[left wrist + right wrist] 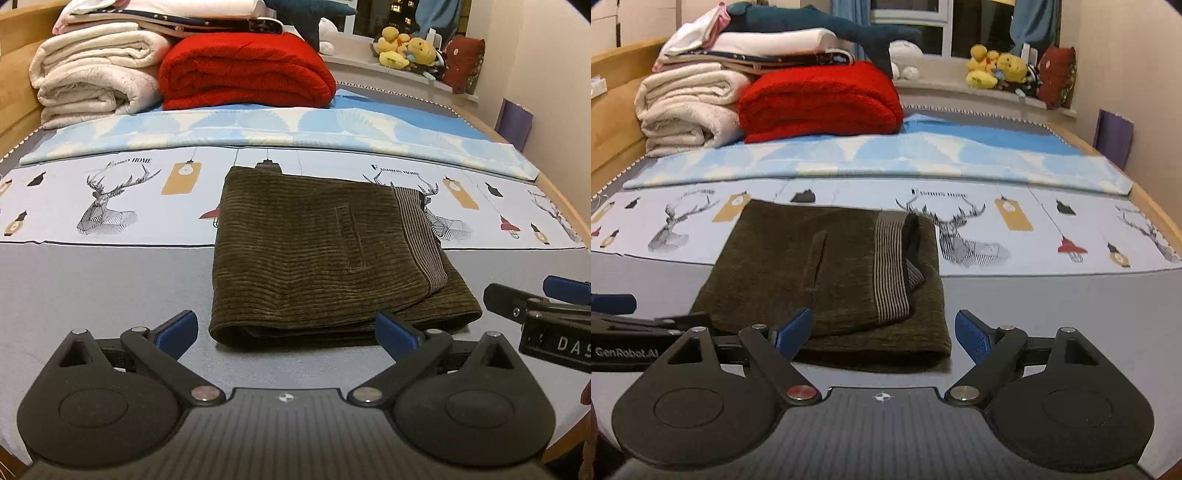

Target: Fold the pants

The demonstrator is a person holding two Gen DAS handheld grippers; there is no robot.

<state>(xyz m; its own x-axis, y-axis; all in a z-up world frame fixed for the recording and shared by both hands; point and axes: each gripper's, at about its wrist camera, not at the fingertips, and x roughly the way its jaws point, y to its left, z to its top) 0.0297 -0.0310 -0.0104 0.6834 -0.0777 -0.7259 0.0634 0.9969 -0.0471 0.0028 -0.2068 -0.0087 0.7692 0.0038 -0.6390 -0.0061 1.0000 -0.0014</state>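
- Left gripper point(286, 332) spread wide, nothing gripped, low over bed point(110, 288), just in front of pants' near fold.
- Right gripper point(882, 334) also spread, nothing gripped, beside left one.
- Pants point(321, 254), olive corduroy, folded into flat rectangle, striped waistband point(891, 266) on top toward right.
- Bed w/ grey + deer-print sheet.
- Red blanket point(247, 70), cream blankets point(92, 74) stacked at far end; plush toys point(406, 51) on windowsill.

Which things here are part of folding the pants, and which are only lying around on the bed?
For the job: folded pants, left gripper, right gripper, both open.

Just lying about: red blanket, white blankets, plush toys, blue sheet.
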